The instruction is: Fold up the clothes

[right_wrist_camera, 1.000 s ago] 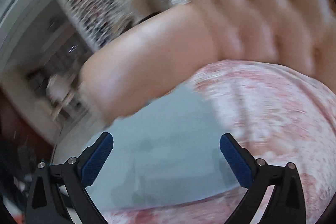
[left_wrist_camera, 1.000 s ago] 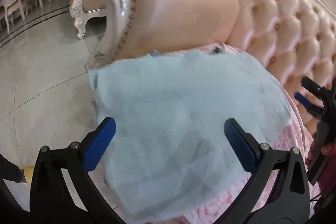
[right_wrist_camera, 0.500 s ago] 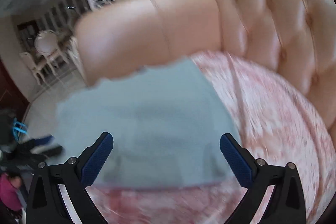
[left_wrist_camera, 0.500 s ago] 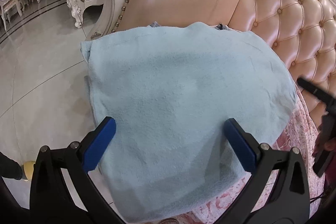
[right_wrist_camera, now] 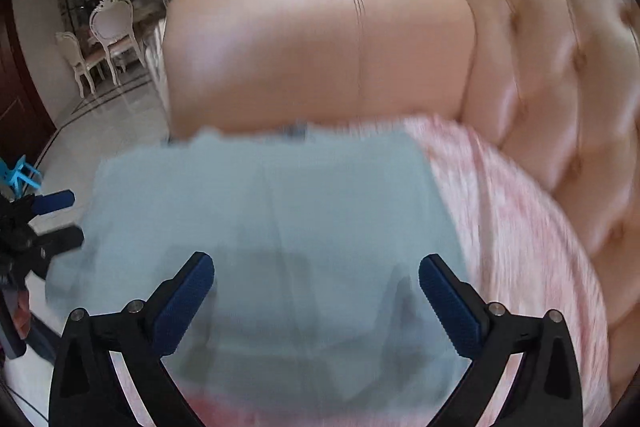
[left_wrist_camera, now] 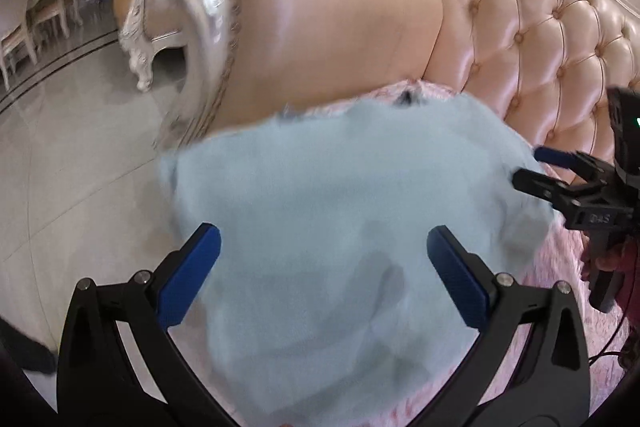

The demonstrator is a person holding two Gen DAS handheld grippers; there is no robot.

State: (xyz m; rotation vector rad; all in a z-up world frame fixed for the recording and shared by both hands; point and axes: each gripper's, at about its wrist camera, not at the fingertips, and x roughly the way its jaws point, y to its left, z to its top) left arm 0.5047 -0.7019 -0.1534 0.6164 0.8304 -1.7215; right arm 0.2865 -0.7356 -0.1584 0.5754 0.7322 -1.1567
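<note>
The light blue garment (left_wrist_camera: 340,227) lies flat as a compact rectangle on the sofa seat's pink cover (right_wrist_camera: 520,227) near the armrest (left_wrist_camera: 320,39), seemingly already folded, though further folds may remain, while left gripper (left_wrist_camera: 324,275) and right gripper (right_wrist_camera: 316,295) hover wide apart, holding nothing.

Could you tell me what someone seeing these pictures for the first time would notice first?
A pale blue cloth lies spread over a pink cover on the sofa seat, filling the middle of both views. Behind it bulges the glossy peach armrest, with the tufted backrest to its right. Both grippers, left and right, hang open over the cloth, blue fingers wide apart.
</note>
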